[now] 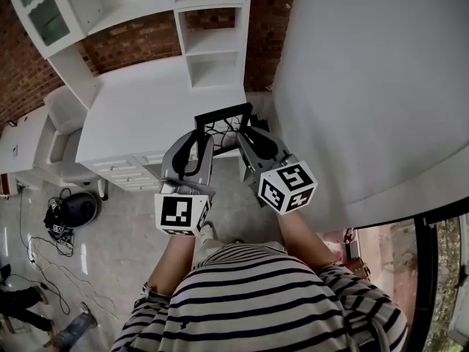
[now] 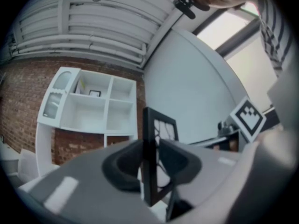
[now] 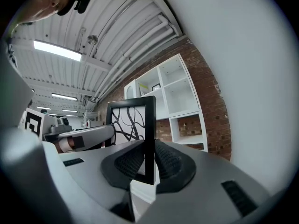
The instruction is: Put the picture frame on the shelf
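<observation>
In the head view, the picture frame (image 1: 223, 125) is held in the air at the middle of the picture, where it overlaps the near right corner of a white desk top (image 1: 146, 112). The left gripper (image 1: 201, 144) is clamped on its left rail and the right gripper (image 1: 248, 139) on its right rail. The shelf (image 1: 214, 46) stands at upper centre behind the desk. A large white panel (image 1: 374, 86) fills the right side, close to the right gripper.

In the left gripper view, the jaws are narrow and pinch the black rail edge-on at lower centre. The shelf's open compartments sit at centre left against the brick wall (image 2: 18, 101).

In the right gripper view, the jaws likewise press on the other rail at lower centre, with the black-line print showing to their left. The shelf rises at upper right.

The frame looks light, thin and stiff. Its smooth moulding could slip, and the front may be glazed, so it is probably fragile. The side rails are the sound places to hold it, never the pane. The compartments are open at the front with bare room inside. Their uprights and the nearby panel are the edges to mind.
</observation>
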A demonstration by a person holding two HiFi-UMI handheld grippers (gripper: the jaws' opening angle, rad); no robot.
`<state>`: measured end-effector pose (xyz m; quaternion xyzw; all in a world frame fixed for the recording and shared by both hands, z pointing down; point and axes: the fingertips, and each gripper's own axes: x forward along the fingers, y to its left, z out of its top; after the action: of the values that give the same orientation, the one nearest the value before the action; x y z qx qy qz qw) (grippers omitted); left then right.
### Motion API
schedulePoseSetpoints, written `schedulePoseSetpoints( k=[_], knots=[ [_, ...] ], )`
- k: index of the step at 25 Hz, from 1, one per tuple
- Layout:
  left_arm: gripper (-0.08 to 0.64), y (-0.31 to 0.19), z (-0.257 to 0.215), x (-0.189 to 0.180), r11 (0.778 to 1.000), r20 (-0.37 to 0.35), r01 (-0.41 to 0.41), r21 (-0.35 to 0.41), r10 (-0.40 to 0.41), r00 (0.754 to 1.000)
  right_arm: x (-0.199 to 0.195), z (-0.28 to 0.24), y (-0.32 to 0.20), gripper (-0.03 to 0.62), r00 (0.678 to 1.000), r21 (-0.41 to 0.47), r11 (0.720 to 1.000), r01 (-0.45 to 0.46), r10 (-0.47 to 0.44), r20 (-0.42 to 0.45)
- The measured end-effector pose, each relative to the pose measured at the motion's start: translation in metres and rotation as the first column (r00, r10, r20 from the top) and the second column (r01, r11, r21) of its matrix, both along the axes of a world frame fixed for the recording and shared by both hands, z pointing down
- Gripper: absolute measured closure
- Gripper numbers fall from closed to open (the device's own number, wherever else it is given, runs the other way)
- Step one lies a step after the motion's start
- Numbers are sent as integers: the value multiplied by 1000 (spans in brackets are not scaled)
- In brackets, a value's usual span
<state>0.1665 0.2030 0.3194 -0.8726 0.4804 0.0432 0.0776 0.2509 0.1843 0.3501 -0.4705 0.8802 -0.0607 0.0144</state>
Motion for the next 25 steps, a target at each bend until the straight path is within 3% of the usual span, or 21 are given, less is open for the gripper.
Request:
schedulePoseSetpoints(
  k=[25],
  knots=[
    [451, -5, 8, -1, 997, 5, 78, -10, -78, 997, -1, 5, -9, 529, 991, 36, 991, 131, -132, 17]
  ],
)
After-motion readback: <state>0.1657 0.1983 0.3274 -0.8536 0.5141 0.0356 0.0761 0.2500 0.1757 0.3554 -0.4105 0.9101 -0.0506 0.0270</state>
